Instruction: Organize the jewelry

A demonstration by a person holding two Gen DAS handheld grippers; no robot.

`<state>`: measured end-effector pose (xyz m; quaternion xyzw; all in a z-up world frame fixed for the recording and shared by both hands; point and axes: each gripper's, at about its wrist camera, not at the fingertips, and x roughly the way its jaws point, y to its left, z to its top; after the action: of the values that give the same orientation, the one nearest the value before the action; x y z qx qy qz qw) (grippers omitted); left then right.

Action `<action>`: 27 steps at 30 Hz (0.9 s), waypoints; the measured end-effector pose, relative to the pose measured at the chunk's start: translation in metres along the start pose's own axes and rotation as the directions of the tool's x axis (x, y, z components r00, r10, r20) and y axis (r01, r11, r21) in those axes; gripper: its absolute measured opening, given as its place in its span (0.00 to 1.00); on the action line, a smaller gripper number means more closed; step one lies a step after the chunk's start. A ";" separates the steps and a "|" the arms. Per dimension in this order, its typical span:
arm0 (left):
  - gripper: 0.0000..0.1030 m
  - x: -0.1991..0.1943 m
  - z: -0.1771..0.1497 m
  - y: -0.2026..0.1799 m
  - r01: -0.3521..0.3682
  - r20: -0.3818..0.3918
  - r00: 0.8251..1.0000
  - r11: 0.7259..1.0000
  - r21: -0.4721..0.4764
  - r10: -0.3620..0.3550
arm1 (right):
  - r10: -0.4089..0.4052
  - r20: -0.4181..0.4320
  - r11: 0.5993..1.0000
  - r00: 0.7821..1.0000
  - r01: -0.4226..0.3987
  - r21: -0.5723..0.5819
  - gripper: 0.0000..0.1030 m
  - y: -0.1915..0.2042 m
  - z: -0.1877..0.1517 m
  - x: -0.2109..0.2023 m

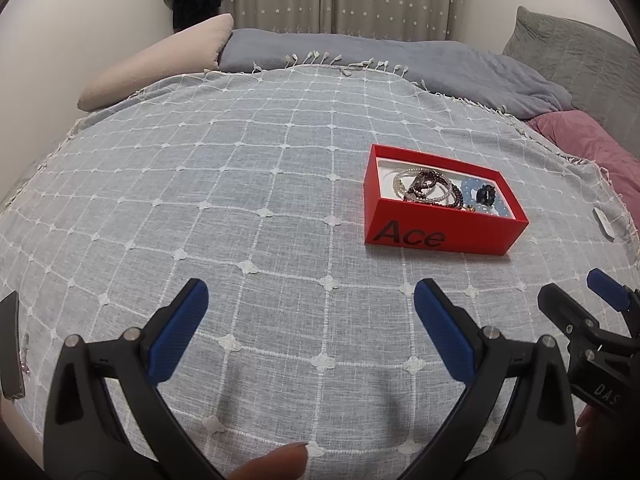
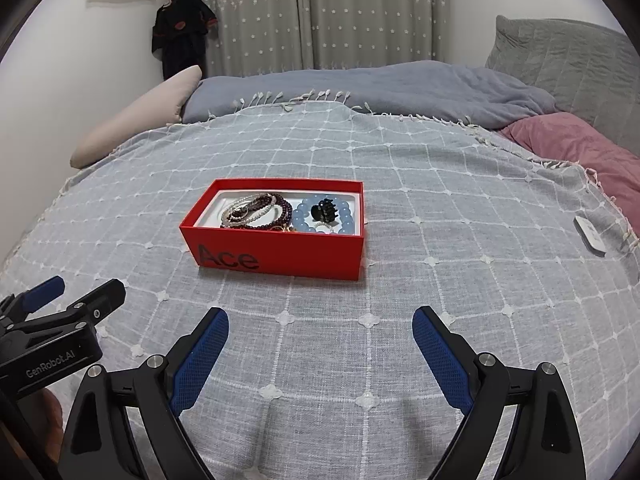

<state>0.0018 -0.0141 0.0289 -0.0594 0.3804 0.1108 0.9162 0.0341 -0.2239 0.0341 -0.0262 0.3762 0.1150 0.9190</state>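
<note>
Seemingly complete: red box at your right gripper's eleven o'clock holds bead bracelets and hair claw; both grippers, left included, gape wide, empty.

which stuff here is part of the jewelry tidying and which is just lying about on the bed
Part of the job:
- red cardboard box marked Ace
- dark purple and pearl bead bracelets inside it
- pale blue bead bracelet inside it
- small black claw clip on top
- both open grippers, left, right

Just lying about:
- small white device
- beige pillow
- pink blanket
</note>
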 end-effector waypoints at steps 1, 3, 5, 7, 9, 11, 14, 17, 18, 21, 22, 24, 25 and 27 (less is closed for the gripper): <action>0.99 0.000 0.000 0.000 -0.001 0.001 1.000 1.000 0.002 0.001 | -0.001 0.000 1.000 1.000 0.001 -0.002 0.92 0.000 0.000 0.000; 0.99 0.000 -0.001 -0.002 0.000 0.000 1.000 1.000 0.008 0.000 | -0.001 -0.002 1.000 1.000 0.000 -0.006 0.92 0.000 0.000 0.000; 0.99 0.000 -0.001 -0.002 -0.003 0.001 1.000 1.000 0.012 0.003 | -0.001 0.000 1.000 1.000 0.001 -0.012 0.92 0.001 0.000 0.000; 0.99 0.000 -0.001 -0.002 -0.002 0.000 1.000 1.000 0.014 0.002 | -0.005 0.004 1.000 1.000 0.005 -0.019 0.92 0.002 0.000 -0.001; 0.99 0.000 -0.001 -0.003 -0.004 0.002 1.000 1.000 0.013 0.004 | -0.007 0.006 1.000 1.000 0.007 -0.026 0.92 0.003 0.000 -0.001; 0.99 0.000 -0.001 -0.003 -0.002 0.002 1.000 1.000 0.013 0.002 | -0.006 0.006 1.000 1.000 0.006 -0.028 0.92 0.003 0.000 -0.002; 0.99 0.000 -0.001 -0.004 -0.002 0.004 1.000 1.000 0.017 0.002 | -0.008 0.005 1.000 1.000 0.008 -0.029 0.92 0.002 0.000 -0.002; 0.99 -0.001 -0.001 -0.004 0.002 0.003 1.000 1.000 0.019 -0.002 | -0.008 0.004 1.000 1.000 0.008 -0.029 0.92 0.002 0.000 -0.002; 0.99 -0.001 -0.001 -0.004 0.003 0.003 1.000 1.000 0.019 -0.003 | -0.008 0.004 1.000 1.000 0.008 -0.030 0.92 0.002 0.000 -0.002; 0.99 -0.001 -0.001 -0.003 0.005 0.003 1.000 1.000 0.019 -0.005 | -0.010 0.005 0.999 1.000 0.010 -0.032 0.91 0.001 0.000 -0.002; 0.99 -0.001 -0.001 -0.003 0.006 0.003 1.000 1.000 0.019 -0.006 | -0.010 0.006 0.999 1.000 0.011 -0.031 0.91 0.001 0.000 -0.002; 0.99 -0.001 -0.001 -0.003 0.008 0.002 1.000 1.000 0.020 -0.008 | -0.013 0.007 0.999 1.000 0.013 -0.031 0.92 0.000 0.000 -0.002; 0.99 -0.001 -0.001 -0.003 0.006 0.001 1.000 1.000 0.020 -0.006 | -0.014 0.006 0.999 1.000 0.014 -0.031 0.91 0.000 0.000 -0.002; 0.99 -0.001 -0.001 -0.003 0.008 -0.001 1.000 1.000 0.022 -0.008 | -0.013 0.003 0.999 1.000 0.013 -0.032 0.92 0.000 0.000 -0.001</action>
<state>0.0013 -0.0177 0.0294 -0.0510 0.3816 0.1031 0.9172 0.0336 -0.2242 0.0353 -0.0430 0.3728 0.1149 0.9198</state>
